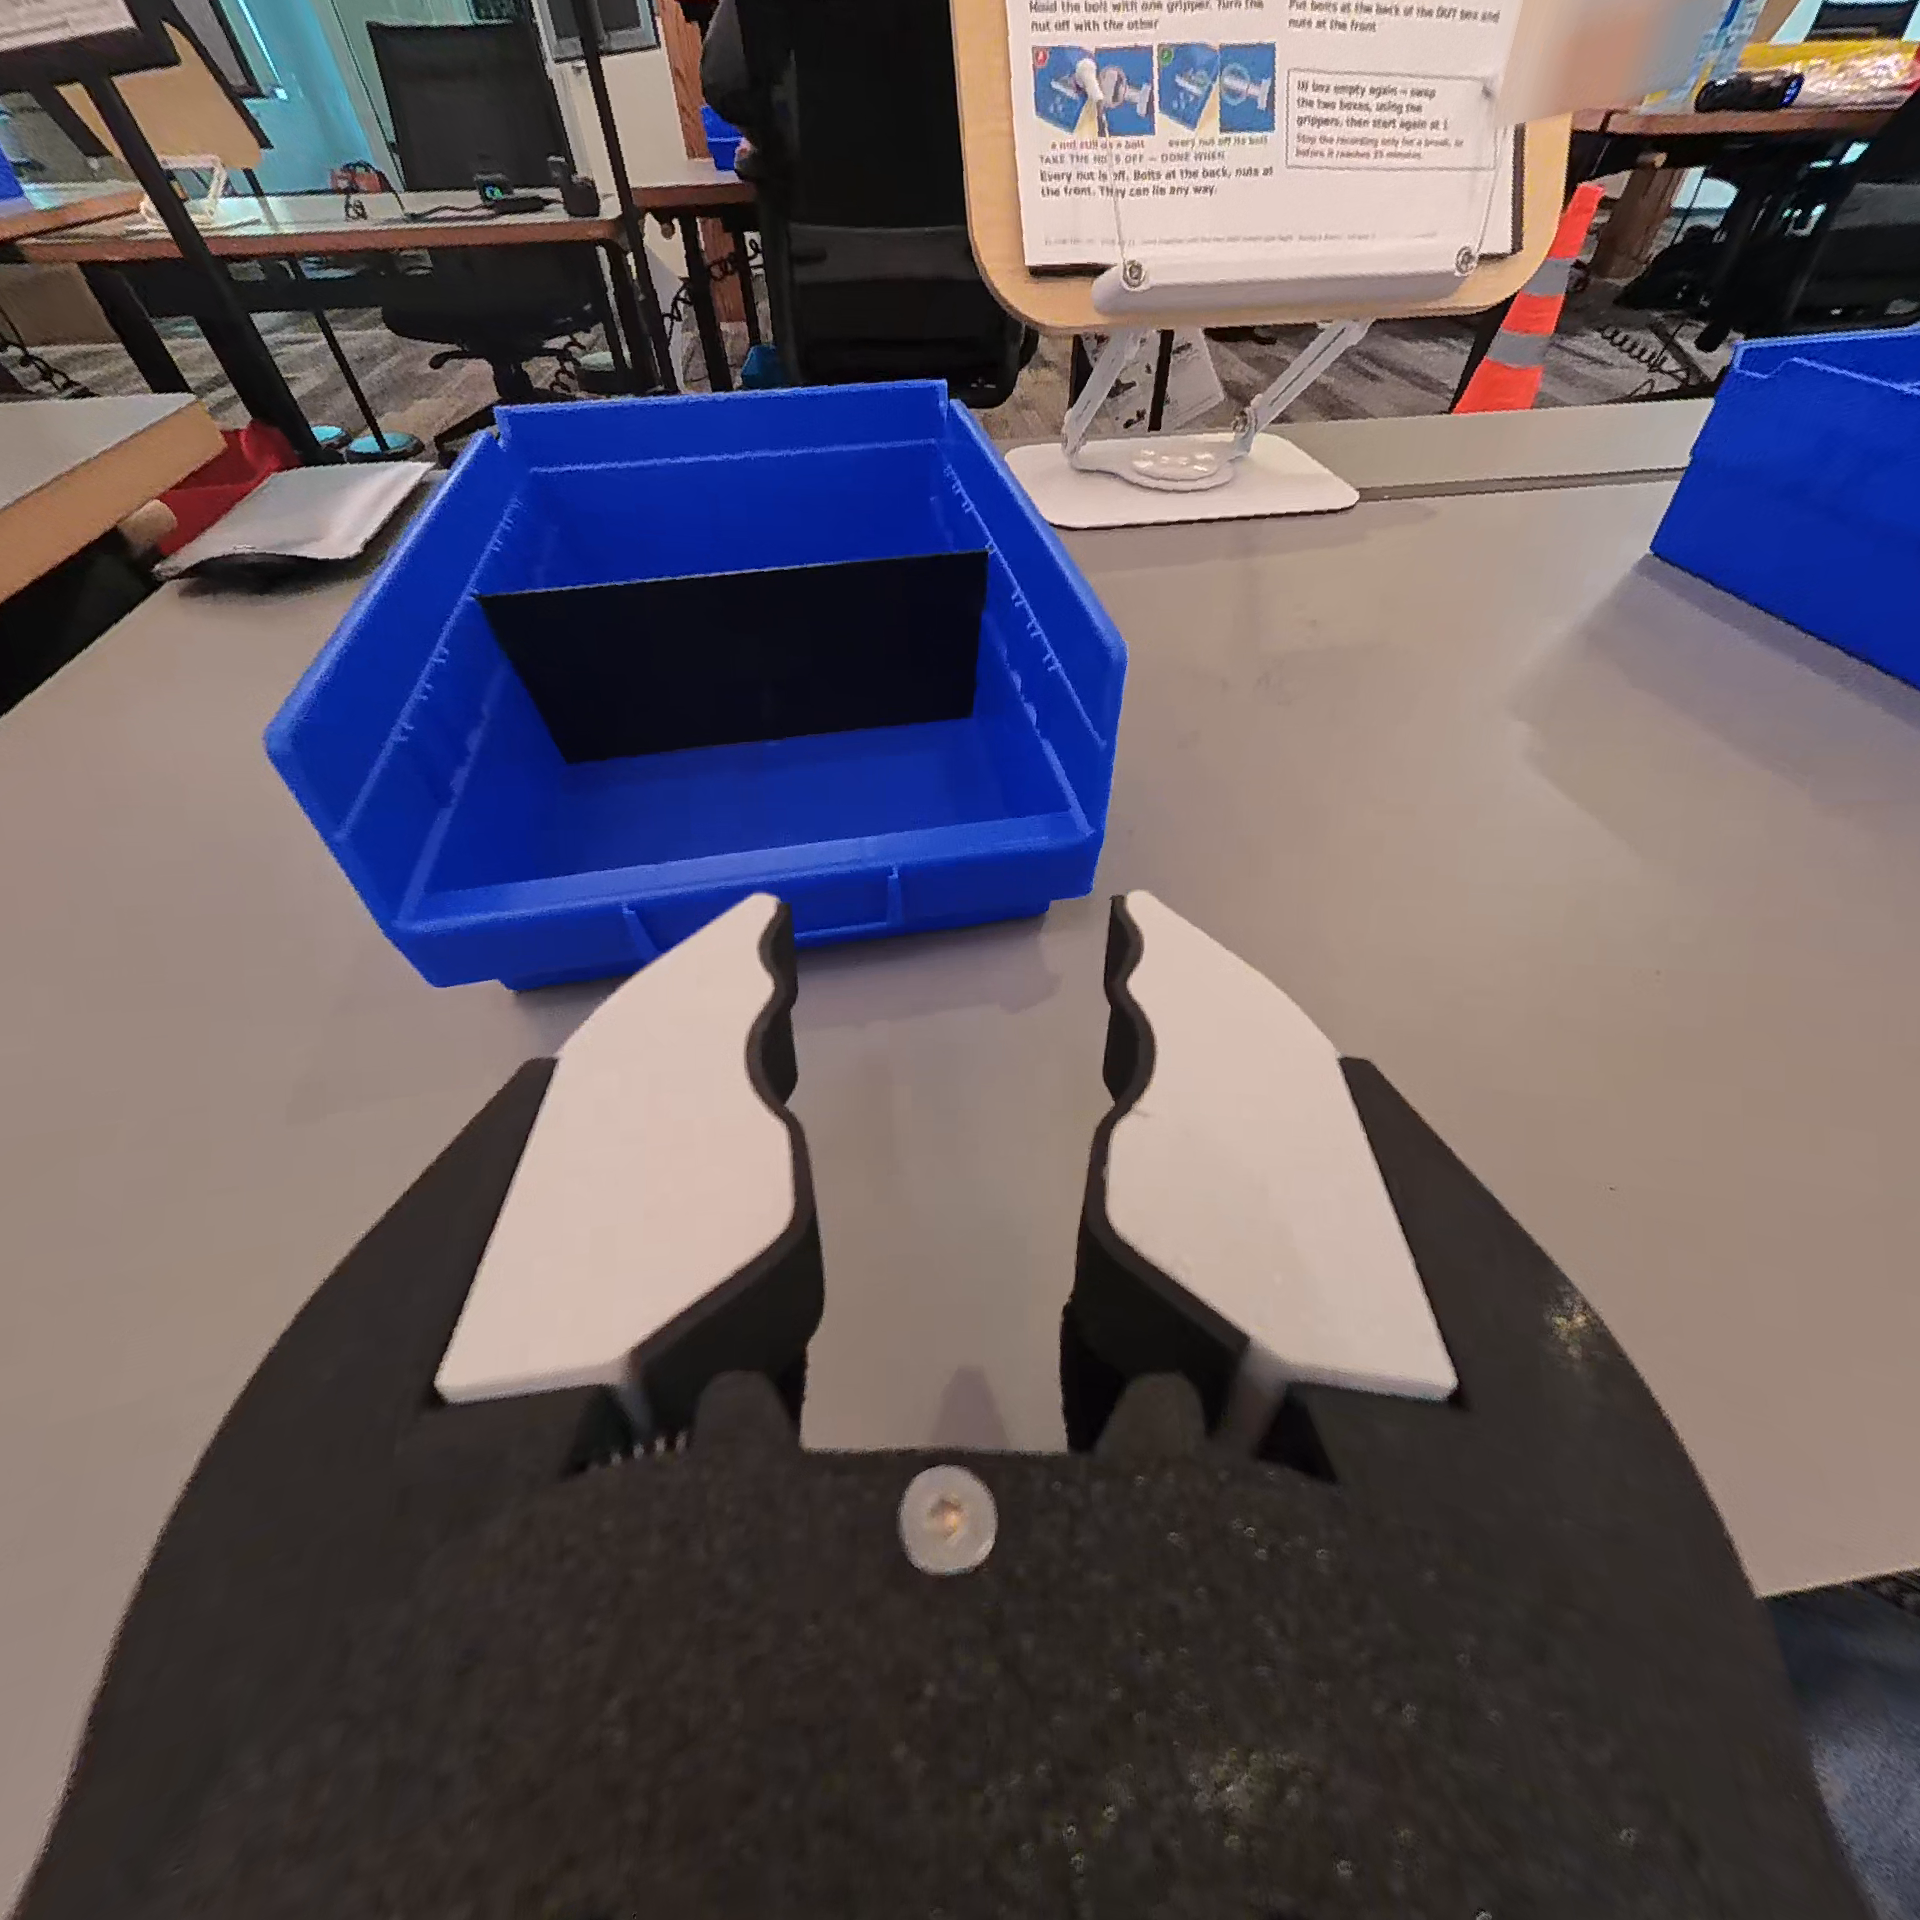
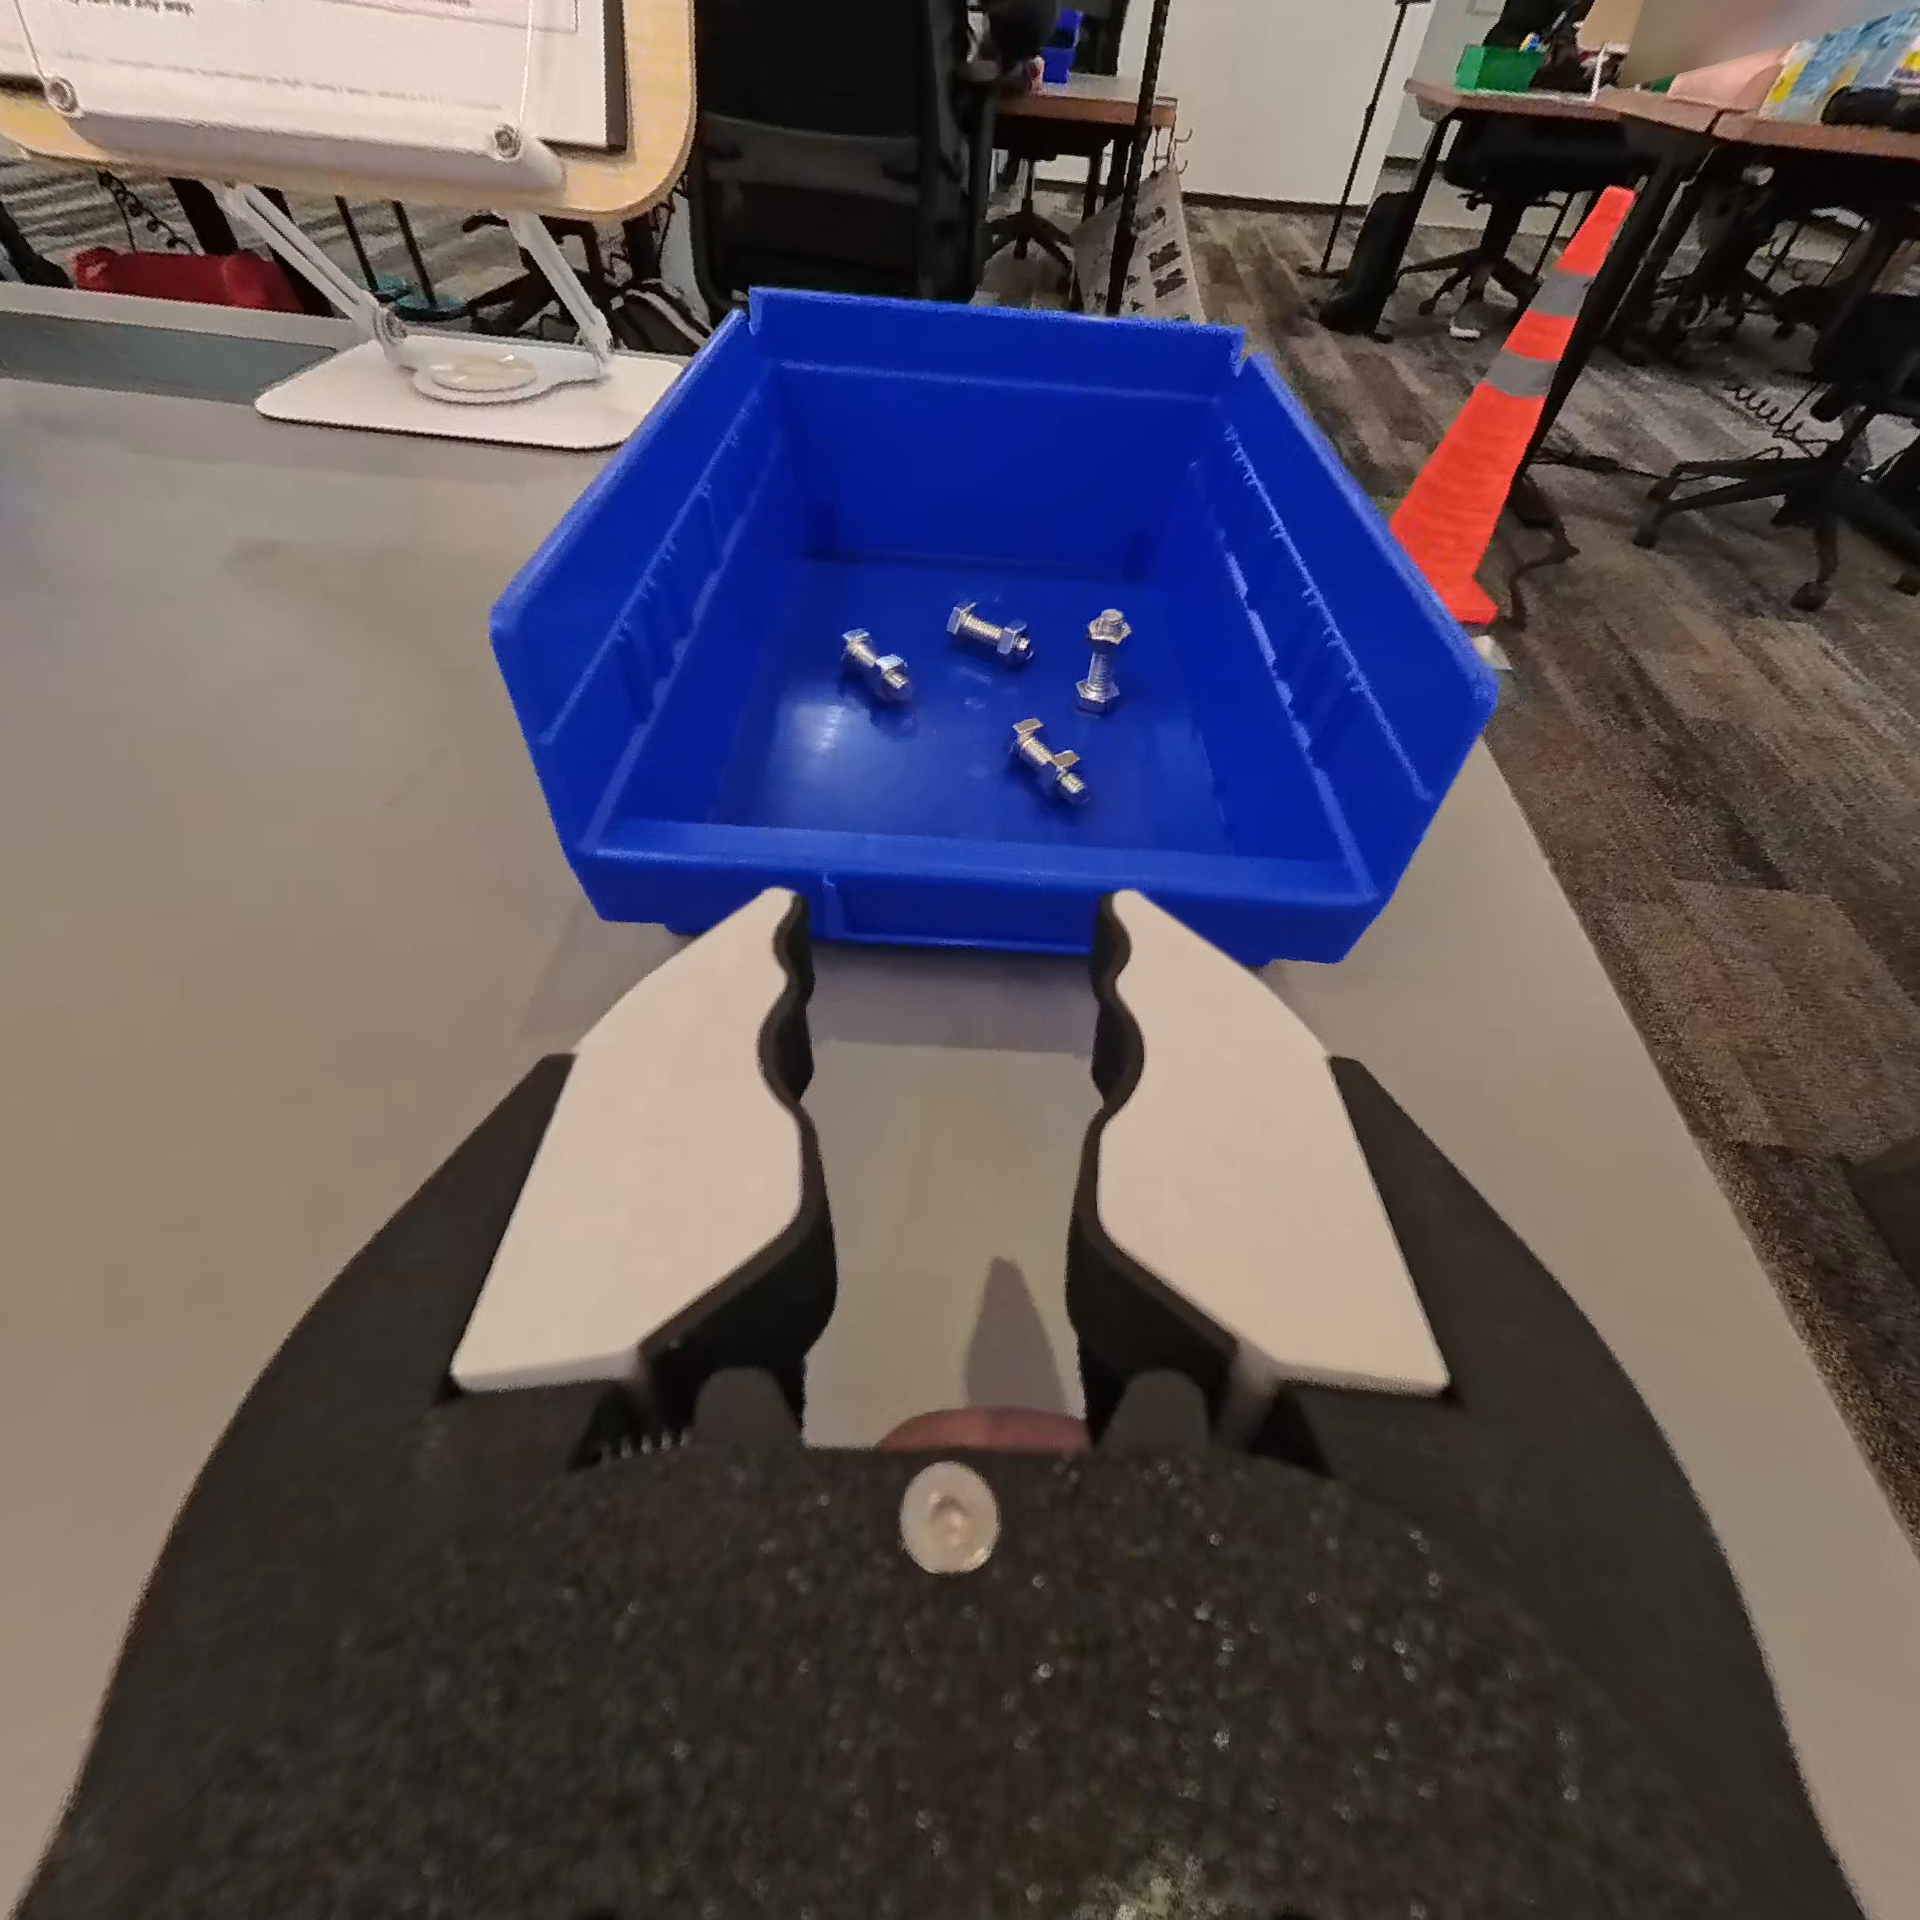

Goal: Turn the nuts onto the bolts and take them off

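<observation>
Four nutted bolts [image 2: 990, 634] in one blue bin [image 2: 1340, 665] — both grippers' fingers [image 1: 665, 1143] [image 2: 1247, 1143] parted, empty.

Two bins sit on the bench [image 1: 1351, 779]: the left bin [image 1: 343, 727] holds a divider [image 1: 738, 655] across it, the right bin [image 2: 551, 644] holds four bolts [image 2: 987, 632] with nuts; a stand [image 1: 1184, 478] is behind.

Left gripper [image 1: 951, 920] and right gripper [image 2: 945, 920] look alike: pale grey fingers [image 1: 665, 1143] with wavy black pads, a grainy black body, one silver screw [image 1: 947, 1519].
</observation>
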Action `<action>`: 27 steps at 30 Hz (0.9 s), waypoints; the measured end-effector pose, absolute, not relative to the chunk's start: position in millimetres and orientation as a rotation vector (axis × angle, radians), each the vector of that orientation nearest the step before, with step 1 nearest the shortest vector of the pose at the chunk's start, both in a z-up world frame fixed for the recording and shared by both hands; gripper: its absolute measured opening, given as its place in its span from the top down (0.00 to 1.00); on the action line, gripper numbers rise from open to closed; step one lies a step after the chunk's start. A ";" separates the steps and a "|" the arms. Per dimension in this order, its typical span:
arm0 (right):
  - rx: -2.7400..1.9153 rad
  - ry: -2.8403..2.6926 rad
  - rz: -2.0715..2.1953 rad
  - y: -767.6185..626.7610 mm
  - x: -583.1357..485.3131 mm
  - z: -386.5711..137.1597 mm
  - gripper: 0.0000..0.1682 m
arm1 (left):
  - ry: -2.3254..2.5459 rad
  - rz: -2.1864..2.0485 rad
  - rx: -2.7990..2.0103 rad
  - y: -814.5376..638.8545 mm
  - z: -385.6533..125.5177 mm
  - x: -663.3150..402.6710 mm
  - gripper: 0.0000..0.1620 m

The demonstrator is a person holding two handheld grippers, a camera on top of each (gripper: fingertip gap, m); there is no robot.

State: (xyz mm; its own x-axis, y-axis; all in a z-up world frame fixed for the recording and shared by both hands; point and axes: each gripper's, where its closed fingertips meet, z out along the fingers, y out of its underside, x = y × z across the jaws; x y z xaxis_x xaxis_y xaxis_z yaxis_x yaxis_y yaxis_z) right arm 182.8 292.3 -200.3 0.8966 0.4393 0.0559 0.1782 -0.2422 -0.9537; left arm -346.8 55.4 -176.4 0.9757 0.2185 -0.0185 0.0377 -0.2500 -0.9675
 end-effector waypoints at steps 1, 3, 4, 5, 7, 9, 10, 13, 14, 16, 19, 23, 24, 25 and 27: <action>-1.818 -0.455 0.259 293.5 185.0 -199.7 0.69 | -0.177 0.164 -1.817 56.1 -175.2 -343.7 0.65; -1.813 -0.428 0.249 298.4 192.5 -199.0 0.69 | -0.119 0.103 -1.788 61.3 -166.9 -322.4 0.65; -1.808 -0.409 0.241 302.0 198.4 -198.2 0.69 | -0.048 0.013 -1.767 67.6 -159.8 -296.8 0.66; -1.804 -0.383 0.222 306.9 207.0 -197.2 0.68 | 0.070 -0.106 -1.743 75.5 -151.4 -259.7 0.68; -1.790 -0.327 0.187 320.4 226.5 -193.2 0.68 | 0.271 -0.217 -1.708 94.9 -139.3 -185.0 0.69; -1.790 -0.268 0.179 337.8 244.1 -190.3 0.65 | 0.371 -0.222 -1.701 124.5 -137.3 -119.3 0.66; -1.799 -0.241 0.204 346.4 249.3 -191.3 0.64 | 0.384 -0.242 -1.722 143.1 -139.7 -89.3 0.65; -1.824 -0.186 0.328 367.2 248.9 -199.0 0.60 | 0.397 -0.314 -1.852 207.7 -162.1 -12.1 0.56; -1.843 -0.189 0.343 371.5 246.4 -204.0 0.60 | 0.397 -0.297 -1.899 230.6 -173.7 6.7 0.54; -1.861 -0.209 0.315 378.8 243.8 -210.6 0.59 | 0.407 -0.265 -1.976 269.9 -193.2 38.6 0.50; -1.846 -0.179 0.248 393.8 248.2 -208.4 0.59 | 0.349 -0.257 -2.015 310.7 -200.9 67.9 0.48; -1.925 -0.100 0.224 413.2 251.3 -221.7 0.59 | 0.284 -0.177 -2.109 343.9 -218.7 74.2 0.55; -1.943 -0.094 0.251 414.4 249.2 -223.2 0.61 | 0.266 -0.178 -2.135 347.1 -224.1 72.6 0.66; -1.921 -0.093 0.301 414.8 244.3 -220.4 0.71 | 0.260 -0.206 -2.150 348.1 -228.0 73.8 0.76; -1.922 -0.065 0.369 413.8 237.6 -219.2 0.93 | 0.207 -0.146 -2.156 349.3 -227.8 63.8 0.83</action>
